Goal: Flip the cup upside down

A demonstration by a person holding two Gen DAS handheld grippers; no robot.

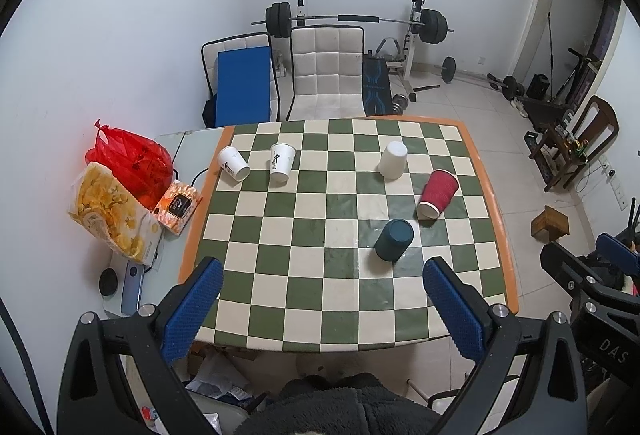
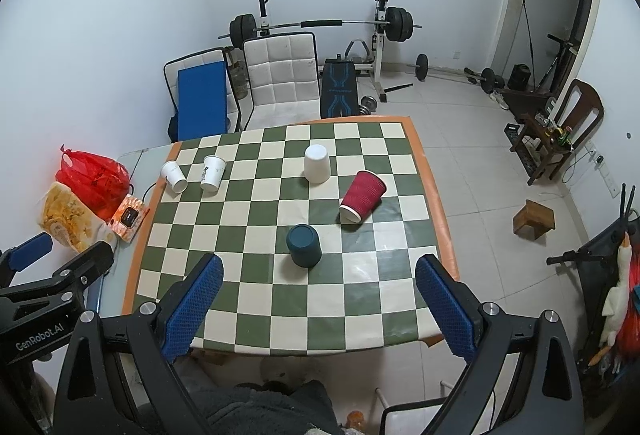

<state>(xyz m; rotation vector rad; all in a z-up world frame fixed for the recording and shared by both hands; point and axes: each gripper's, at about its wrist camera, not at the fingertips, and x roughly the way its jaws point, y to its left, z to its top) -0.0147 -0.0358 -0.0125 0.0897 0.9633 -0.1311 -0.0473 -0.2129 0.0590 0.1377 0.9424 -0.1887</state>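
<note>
Several cups stand on the checkered table (image 1: 304, 295). A dark teal cup (image 1: 394, 239) (image 2: 304, 245), a red ribbed cup (image 1: 437, 193) (image 2: 362, 196) and a plain white cup (image 1: 393, 159) (image 2: 317, 163) stand upside down. At the far left, a printed white cup (image 1: 282, 162) (image 2: 213, 172) stands upright and another white cup (image 1: 233, 162) (image 2: 174, 176) stands base up, tilted. My left gripper (image 1: 322, 309) is open and empty above the near table edge. My right gripper (image 2: 320, 309) is open and empty, near the teal cup.
A red bag (image 1: 130, 163), a snack bag (image 1: 110, 215) and a small box (image 1: 178, 207) lie on a side table at the left. Chairs (image 1: 326, 75) and a barbell rack (image 1: 356, 21) stand behind the table. A wooden stool (image 2: 534, 221) sits on the floor at the right.
</note>
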